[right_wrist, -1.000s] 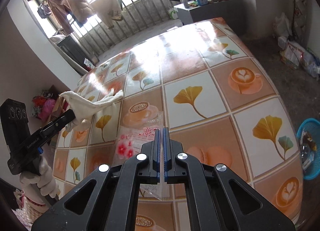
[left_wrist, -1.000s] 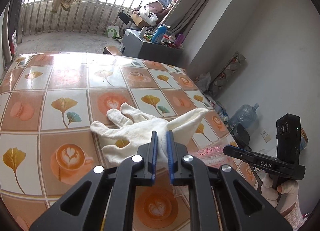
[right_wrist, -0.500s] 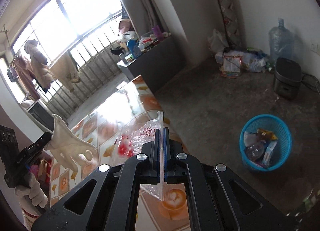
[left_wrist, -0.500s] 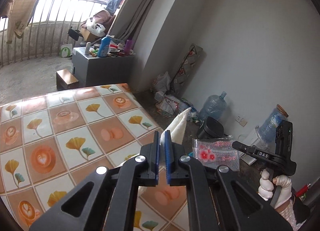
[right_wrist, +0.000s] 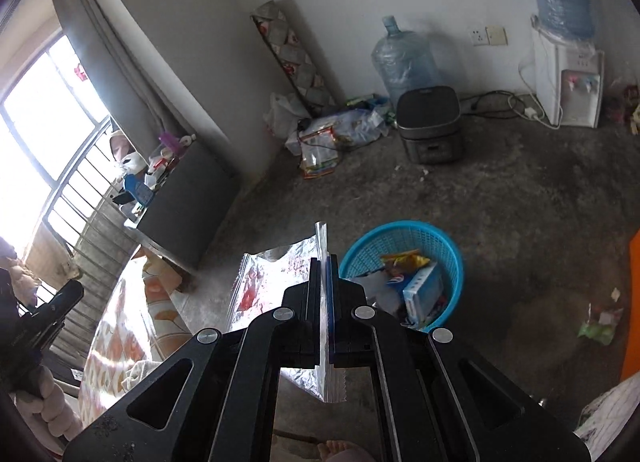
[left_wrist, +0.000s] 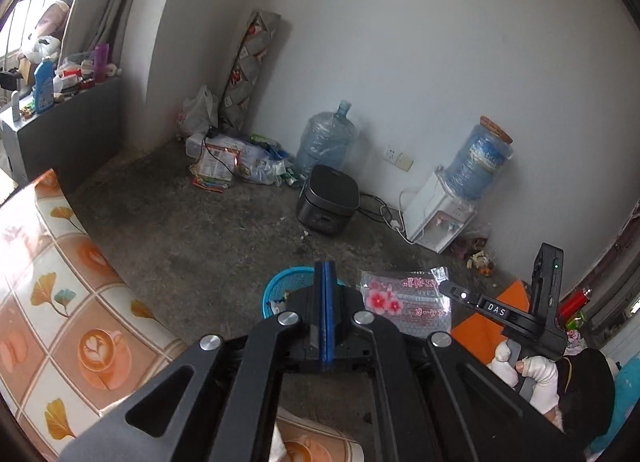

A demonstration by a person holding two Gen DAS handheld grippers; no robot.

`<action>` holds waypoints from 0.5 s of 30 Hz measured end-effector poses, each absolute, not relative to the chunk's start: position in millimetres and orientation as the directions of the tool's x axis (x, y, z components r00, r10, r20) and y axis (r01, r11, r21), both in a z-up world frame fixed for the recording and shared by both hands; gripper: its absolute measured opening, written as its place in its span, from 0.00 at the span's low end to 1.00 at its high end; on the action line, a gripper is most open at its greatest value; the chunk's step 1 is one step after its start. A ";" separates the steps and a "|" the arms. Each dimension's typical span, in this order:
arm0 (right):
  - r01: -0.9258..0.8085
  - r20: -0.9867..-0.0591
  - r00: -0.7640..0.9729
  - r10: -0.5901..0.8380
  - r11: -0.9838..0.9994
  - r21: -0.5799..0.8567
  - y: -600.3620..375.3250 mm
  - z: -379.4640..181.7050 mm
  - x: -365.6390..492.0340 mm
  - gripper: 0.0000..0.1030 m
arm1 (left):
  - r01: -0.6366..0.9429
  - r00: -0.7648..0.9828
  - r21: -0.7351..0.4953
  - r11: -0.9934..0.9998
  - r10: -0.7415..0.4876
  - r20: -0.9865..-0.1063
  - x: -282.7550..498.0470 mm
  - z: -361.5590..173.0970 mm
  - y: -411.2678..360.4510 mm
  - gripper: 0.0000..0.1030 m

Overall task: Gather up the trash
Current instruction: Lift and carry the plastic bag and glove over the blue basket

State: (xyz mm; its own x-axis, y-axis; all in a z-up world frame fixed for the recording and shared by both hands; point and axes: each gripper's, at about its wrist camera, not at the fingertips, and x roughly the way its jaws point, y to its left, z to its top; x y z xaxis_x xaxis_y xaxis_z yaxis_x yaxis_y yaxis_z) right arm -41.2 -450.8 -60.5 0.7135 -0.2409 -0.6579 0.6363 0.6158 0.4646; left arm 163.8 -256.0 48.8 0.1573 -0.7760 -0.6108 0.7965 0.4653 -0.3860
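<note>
My right gripper (right_wrist: 324, 262) is shut on a clear plastic wrapper (right_wrist: 272, 282) printed with red flowers, holding it in the air beside a blue trash basket (right_wrist: 400, 238) on the floor. In the left wrist view the same wrapper (left_wrist: 404, 302) hangs from the right gripper (left_wrist: 444, 286), to the right of the basket (left_wrist: 280, 282). My left gripper (left_wrist: 325, 274) is shut with nothing showing between its blue pads. A bit of white cloth (left_wrist: 276, 440), perhaps the glove, lies on the table corner below it.
The patterned table (left_wrist: 60, 262) runs along the left. The basket holds several wrappers and a box. A black cooker (left_wrist: 328, 201), a water jug, a dispenser (left_wrist: 436, 217) and a pile of bags stand by the wall. Litter (right_wrist: 596, 326) lies on the floor.
Both grippers swung away from the table top toward the floor and the blue basket. The white glove is gone from the left jaws, which closed fully. The right still holds the wrapper.
</note>
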 end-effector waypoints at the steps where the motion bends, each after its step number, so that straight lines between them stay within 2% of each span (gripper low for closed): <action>1: 0.633 -0.663 0.715 -0.223 0.610 0.477 -453.0 -66.8 -39.7 0.01 | 0.797 0.141 -0.384 0.466 -0.762 -0.632 162.1 39.6 -255.8 0.00; 2: 0.627 -0.667 0.718 -0.200 0.603 0.494 -454.7 -74.5 -38.8 0.01 | 0.799 0.131 -0.376 0.470 -0.746 -0.654 160.5 30.7 -254.0 0.01; 4: 0.617 -0.675 0.721 -0.153 0.585 0.526 -457.9 -89.3 -33.5 0.01 | 0.805 0.108 -0.352 0.478 -0.701 -0.705 153.3 9.3 -246.8 0.11; 5: 0.616 -0.681 0.719 -0.136 0.579 0.534 -459.0 -95.4 -30.9 0.01 | 0.805 0.107 -0.334 0.490 -0.674 -0.731 149.3 -1.2 -240.5 0.25; 6: 0.615 -0.686 0.717 -0.122 0.575 0.540 -459.3 -101.1 -28.1 0.01 | 0.808 0.110 -0.311 0.501 -0.646 -0.755 144.6 -11.8 -235.9 0.34; 11: 0.602 -0.695 0.715 -0.073 0.568 0.560 -461.3 -115.0 -25.6 0.01 | 0.834 0.133 -0.197 0.516 -0.535 -0.835 119.9 -47.0 -221.4 0.47; 15: 0.603 -0.697 0.715 -0.064 0.561 0.567 -464.0 -117.0 -28.7 0.01 | 0.849 0.195 -0.106 0.517 -0.493 -0.848 105.9 -59.2 -220.7 0.48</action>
